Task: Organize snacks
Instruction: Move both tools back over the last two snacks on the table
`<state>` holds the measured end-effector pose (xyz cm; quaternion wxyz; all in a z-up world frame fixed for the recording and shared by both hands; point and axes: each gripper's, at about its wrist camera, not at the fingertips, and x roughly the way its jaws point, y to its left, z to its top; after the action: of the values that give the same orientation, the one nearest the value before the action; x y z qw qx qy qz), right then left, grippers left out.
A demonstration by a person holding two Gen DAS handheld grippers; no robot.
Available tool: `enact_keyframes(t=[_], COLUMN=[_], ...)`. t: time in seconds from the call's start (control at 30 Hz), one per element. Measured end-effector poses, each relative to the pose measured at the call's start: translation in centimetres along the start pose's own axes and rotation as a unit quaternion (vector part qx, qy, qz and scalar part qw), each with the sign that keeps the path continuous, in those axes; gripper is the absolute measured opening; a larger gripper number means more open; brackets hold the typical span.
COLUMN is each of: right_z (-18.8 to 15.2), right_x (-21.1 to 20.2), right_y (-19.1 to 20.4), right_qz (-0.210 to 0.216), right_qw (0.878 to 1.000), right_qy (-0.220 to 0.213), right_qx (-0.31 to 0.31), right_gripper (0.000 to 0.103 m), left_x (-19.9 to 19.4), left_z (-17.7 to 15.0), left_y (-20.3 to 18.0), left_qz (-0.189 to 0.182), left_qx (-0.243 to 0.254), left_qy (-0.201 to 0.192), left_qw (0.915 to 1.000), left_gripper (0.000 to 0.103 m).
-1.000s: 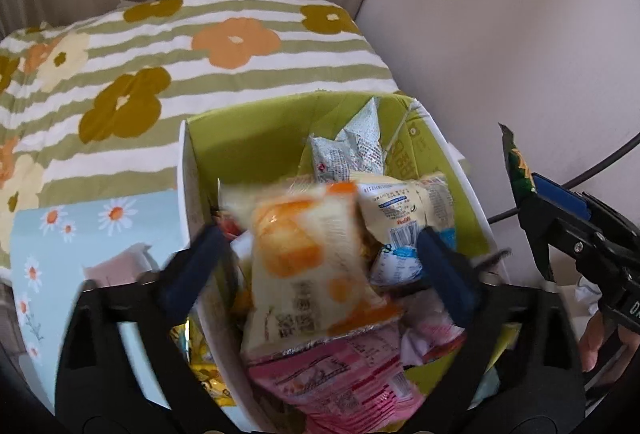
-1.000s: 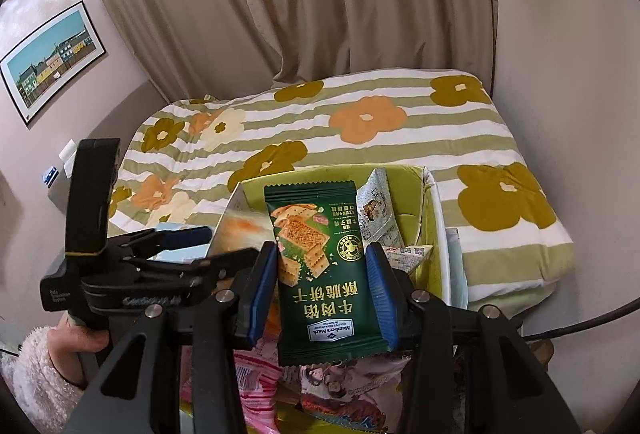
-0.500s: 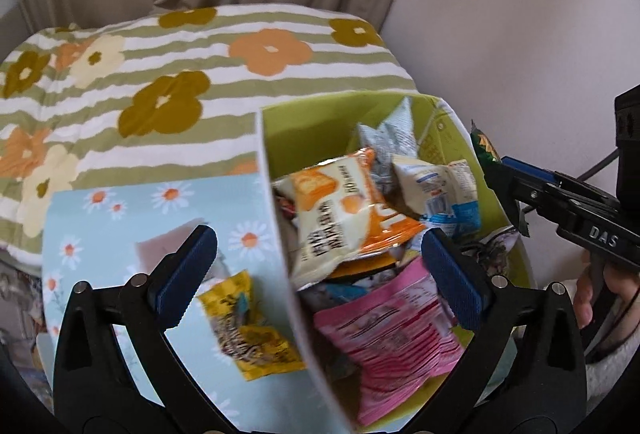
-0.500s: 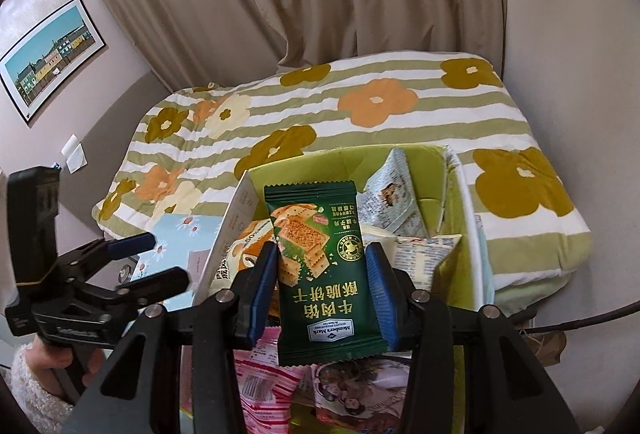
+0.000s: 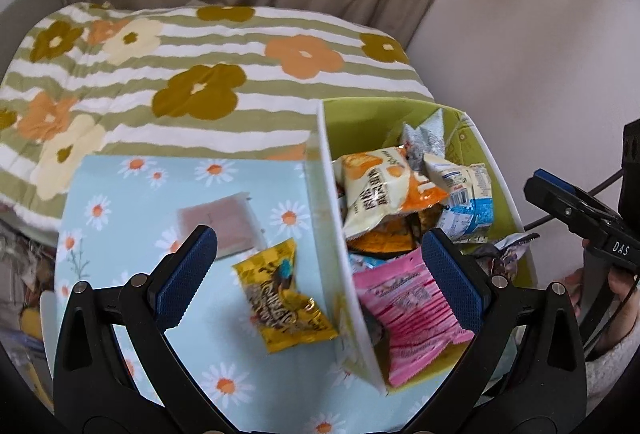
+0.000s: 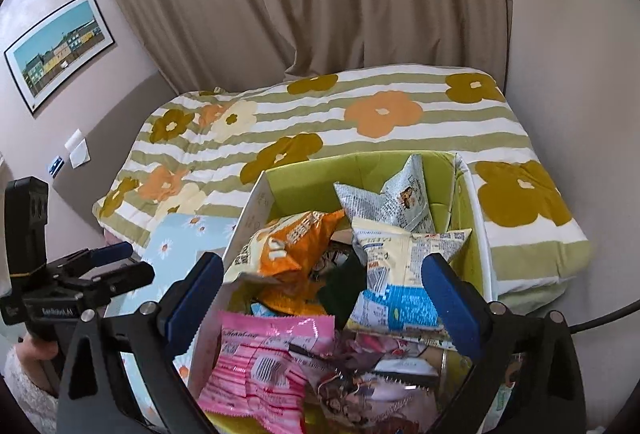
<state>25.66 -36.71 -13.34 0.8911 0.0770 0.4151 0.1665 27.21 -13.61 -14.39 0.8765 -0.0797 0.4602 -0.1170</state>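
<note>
Both grippers spread wide, nothing held. The left gripper [image 5: 316, 266] hovers over the yellow snack packet [image 5: 282, 300], which lies flat on the daisy-print surface [image 5: 132, 186], long axis running diagonally away toward the left, just beside the green box's [image 5: 360, 122] white wall. The right gripper [image 6: 320, 298] hangs over the box, crammed with packets, the pink packet [image 6: 264, 366] nearest.

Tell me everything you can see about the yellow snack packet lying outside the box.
The yellow snack packet is a small, glossy, crinkled foil-look pouch with dark brown lettering, a blue spot and crimped ends. It lies flat and slightly skewed on the light blue daisy-print surface, just left of the green box, near a pale pink pad. The open left gripper hovers over it, not touching.
</note>
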Motion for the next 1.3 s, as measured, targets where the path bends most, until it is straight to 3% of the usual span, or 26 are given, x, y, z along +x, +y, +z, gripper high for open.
enact_keyframes(t=[0.27, 0.57, 0.73, 0.93, 1.17, 1.3], right_z=[-0.4, -1.4, -2.2, -3.3, -5.1, -6.4], right_x=[-1.4, -1.1, 0.0, 2.2, 6.3, 8.5], right_y=[3.2, 8.5, 12.1, 16.2, 19.7, 20.4], right_qz=[0.028, 0.040, 0.028, -0.018, -0.066, -0.091], right_qw=[0.999, 0.995, 0.994, 0.994, 0.992, 0.991], right_qy=[-0.012, -0.013, -0.003, 0.000, 0.032, 0.052], right_qx=[-0.042, -0.090, -0.107, -0.104, -0.105, -0.085], right_gripper=[0.099, 0.099, 0.099, 0.099, 0.099, 0.099], left_x=[-4.2, -7.1, -6.4, -4.2, -0.7, 2.2], left_z=[-2.4, -4.1, -3.2, -1.2, 1.3, 2.5], left_y=[2.8, 6.9, 9.3, 11.4, 13.0, 13.7], left_qz=[0.031, 0.060, 0.052, 0.023, -0.019, -0.048], left_qx=[-0.034, -0.031, 0.013, 0.089, 0.184, 0.230], left_qy=[-0.037, -0.052, -0.038, -0.001, 0.037, 0.069], left_qw=[0.9983, 0.9964, 0.9978, 0.9957, 0.9820, 0.9695], left_gripper=[0.102, 0.102, 0.102, 0.102, 0.102, 0.102])
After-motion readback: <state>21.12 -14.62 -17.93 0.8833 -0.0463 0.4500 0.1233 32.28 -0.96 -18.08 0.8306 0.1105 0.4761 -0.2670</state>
